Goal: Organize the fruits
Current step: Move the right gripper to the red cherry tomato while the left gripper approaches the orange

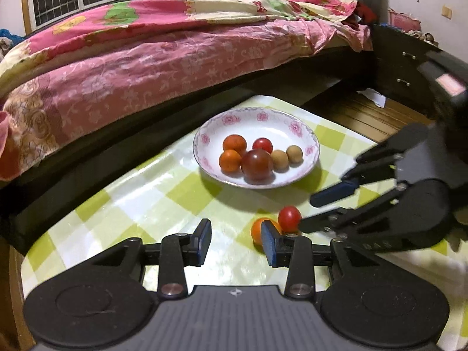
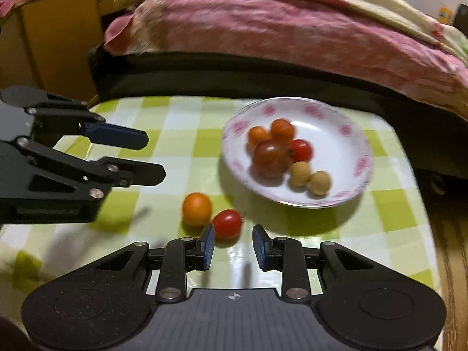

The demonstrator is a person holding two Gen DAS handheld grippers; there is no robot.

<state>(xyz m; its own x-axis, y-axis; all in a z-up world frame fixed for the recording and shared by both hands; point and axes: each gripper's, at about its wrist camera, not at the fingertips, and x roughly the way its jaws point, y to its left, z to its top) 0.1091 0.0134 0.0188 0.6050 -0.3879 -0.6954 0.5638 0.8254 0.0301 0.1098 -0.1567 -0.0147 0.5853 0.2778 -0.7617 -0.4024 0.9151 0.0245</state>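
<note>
A white plate [image 1: 263, 125] [image 2: 339, 149] with a pink flower rim holds several small fruits: orange ones, a red tomato, a large dark tomato [image 1: 256, 163] [image 2: 270, 155] and two tan ones. On the checked cloth in front of it lie an orange fruit [image 1: 256, 231] [image 2: 196, 209] and a red tomato [image 1: 289, 218] [image 2: 226, 223], side by side. My left gripper [image 1: 237, 242] [image 2: 155, 158] is open and empty, its right finger covering part of the orange fruit. My right gripper [image 2: 234, 245] [image 1: 307, 212] is narrowly open, its tips just short of the red tomato.
The green-and-white checked table [image 1: 175, 193] [image 2: 181, 134] stands against a bed with a pink flowered quilt [image 1: 146, 67] [image 2: 292, 29]. A dark cabinet with drawers [image 1: 403, 58] stands at the right, above a wooden floor [image 1: 365, 114]. The right wrist view is blurred.
</note>
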